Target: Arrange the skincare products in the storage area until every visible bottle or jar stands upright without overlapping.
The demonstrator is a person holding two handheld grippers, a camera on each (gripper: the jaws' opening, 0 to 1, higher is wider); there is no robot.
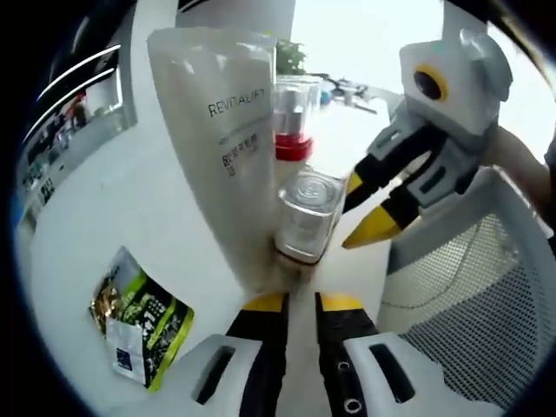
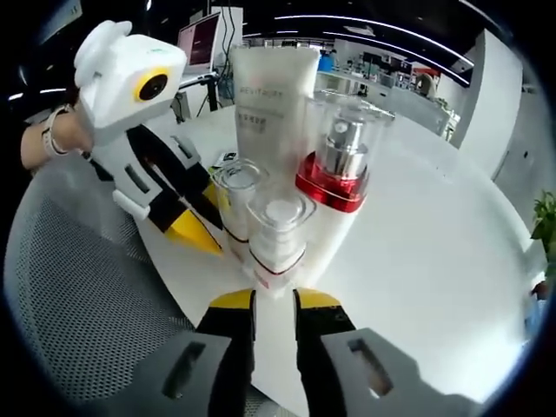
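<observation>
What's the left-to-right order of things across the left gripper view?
Green-and-black snack packet → tall white squeeze tube → small clear-capped bottle → right tool, yellow-tipped → white mesh chair back.

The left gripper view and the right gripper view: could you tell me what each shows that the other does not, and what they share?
Left gripper view alone: a green snack packet lying on the white table. Right gripper view alone: a monitor behind the table. Both: the white tube, the red-collared pump bottle, and a mesh chair seat.

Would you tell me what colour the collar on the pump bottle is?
Red, clearest in the right gripper view: pump bottle.
</observation>
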